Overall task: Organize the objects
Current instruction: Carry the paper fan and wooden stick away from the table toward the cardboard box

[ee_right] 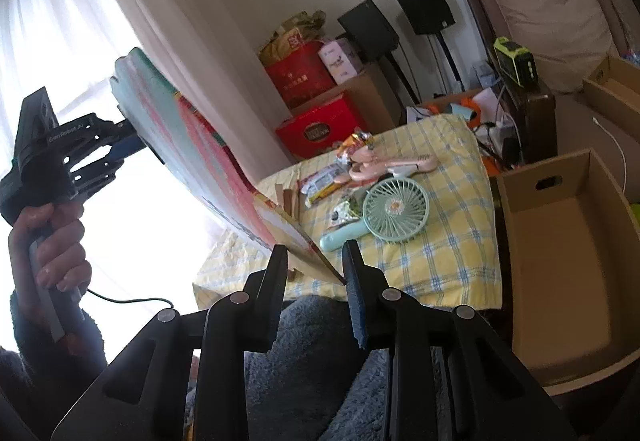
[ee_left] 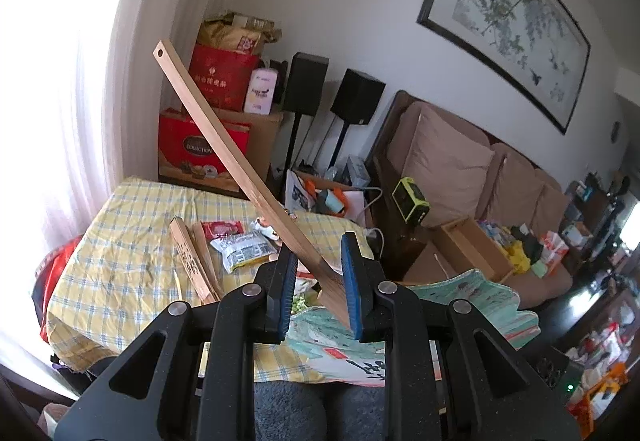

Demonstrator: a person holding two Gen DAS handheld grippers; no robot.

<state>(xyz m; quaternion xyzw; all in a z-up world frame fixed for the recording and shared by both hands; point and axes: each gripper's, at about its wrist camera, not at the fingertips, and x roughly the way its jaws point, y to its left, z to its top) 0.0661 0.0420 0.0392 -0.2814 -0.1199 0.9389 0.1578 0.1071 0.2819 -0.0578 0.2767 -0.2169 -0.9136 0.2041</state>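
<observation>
Large paper folding fan [ee_right: 208, 145] is off the desk [ee_right: 440, 273], spread in the air between both claws, probably so it can be folded shut before stowing.

Left claw [ee_left: 318, 245] is clamped on one wooden guard stick [ee_left: 224, 145], which angles up and away. Right claw [ee_right: 314, 249] grips the opposite guard edge.

Both claws tilt slightly downward. Left hand [ee_right: 52, 241] is raised beside the window. Open cardboard box [ee_right: 560, 241] sits just right of the desk.

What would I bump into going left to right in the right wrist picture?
Hand holding the left tool → paper fan → mint green electric fan → empty cardboard box.
</observation>
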